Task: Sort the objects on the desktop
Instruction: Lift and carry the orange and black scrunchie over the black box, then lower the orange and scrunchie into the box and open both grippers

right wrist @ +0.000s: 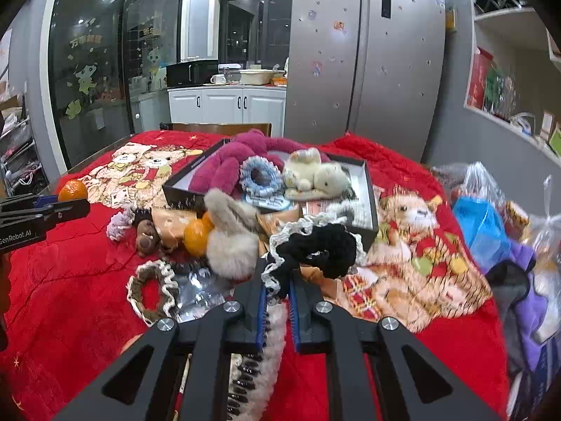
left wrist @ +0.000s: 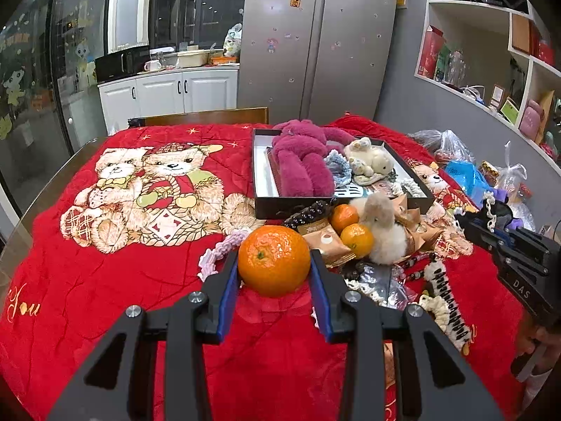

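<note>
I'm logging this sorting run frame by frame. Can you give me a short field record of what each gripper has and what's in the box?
left gripper: shut on large orange
right gripper: shut on black scrunchie by its white lace edge
box: holds magenta plush, cream plush, blue scrunchie
loose in front of box: two small oranges, beige plush
surface: red blanket

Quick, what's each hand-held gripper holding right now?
Left hand-held gripper: closed on an orange.
Right hand-held gripper: closed on a black scrunchie with white trim.
</note>
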A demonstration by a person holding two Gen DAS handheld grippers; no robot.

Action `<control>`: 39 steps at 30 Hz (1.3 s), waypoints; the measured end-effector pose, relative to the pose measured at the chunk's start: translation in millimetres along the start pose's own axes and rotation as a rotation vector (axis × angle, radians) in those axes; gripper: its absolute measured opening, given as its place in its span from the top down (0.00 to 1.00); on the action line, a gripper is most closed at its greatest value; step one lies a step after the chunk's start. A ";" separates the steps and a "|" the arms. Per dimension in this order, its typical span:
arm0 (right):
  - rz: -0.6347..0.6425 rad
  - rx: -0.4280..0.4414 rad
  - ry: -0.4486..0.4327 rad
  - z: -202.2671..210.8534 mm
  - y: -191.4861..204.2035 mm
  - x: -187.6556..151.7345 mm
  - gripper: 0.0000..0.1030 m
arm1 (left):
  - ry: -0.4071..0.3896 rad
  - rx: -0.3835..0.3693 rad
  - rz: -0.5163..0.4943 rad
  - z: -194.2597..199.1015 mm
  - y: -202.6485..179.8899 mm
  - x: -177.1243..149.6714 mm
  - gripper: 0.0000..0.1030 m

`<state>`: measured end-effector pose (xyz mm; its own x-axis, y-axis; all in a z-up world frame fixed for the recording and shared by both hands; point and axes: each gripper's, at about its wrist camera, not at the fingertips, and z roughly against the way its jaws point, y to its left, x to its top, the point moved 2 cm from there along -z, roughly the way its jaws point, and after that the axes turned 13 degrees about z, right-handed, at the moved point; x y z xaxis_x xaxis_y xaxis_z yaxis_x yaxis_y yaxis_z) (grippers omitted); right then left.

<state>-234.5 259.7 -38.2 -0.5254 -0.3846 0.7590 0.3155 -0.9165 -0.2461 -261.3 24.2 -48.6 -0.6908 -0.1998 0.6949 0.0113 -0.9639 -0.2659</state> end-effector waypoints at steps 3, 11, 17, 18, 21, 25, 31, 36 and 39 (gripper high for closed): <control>0.013 0.000 -0.017 4.7 1.9 11.6 0.90 | -0.006 -0.007 -0.019 0.9 -6.3 5.4 0.63; 0.064 -0.014 -0.041 14.5 9.1 39.3 0.90 | -0.015 -0.043 -0.069 0.8 -31.3 25.0 0.63; 0.045 -0.038 -0.057 5.2 -4.4 57.2 0.90 | -0.023 -0.061 -0.107 -7.3 -53.2 42.2 0.63; 0.045 -0.041 -0.055 2.9 -5.9 59.3 0.90 | -0.018 -0.064 -0.111 -10.8 -56.0 45.3 0.63; 0.041 -0.049 -0.047 -7.1 -12.1 66.6 0.90 | -0.004 -0.065 -0.120 -27.6 -67.4 56.8 0.63; 0.021 -0.033 -0.033 -26.5 -23.8 77.5 0.90 | 0.017 -0.071 -0.137 -55.1 -84.2 70.4 0.63; -0.005 -0.023 -0.008 -59.5 -42.7 92.3 0.89 | 0.054 -0.091 -0.159 -109.3 -115.5 90.8 0.63; -0.045 -0.018 0.019 -90.5 -61.3 95.7 0.89 | 0.067 -0.081 -0.164 -155.5 -135.9 99.8 0.63; -0.074 -0.018 0.035 -109.4 -71.3 94.9 0.89 | 0.081 -0.084 -0.141 -173.9 -138.7 96.7 0.63</control>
<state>-393.3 276.5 -14.6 -0.5738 -0.3191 0.7543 0.2609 -0.9442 -0.2010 -455.3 169.2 -60.7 -0.7372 -0.0454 0.6741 -0.1482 -0.9626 -0.2269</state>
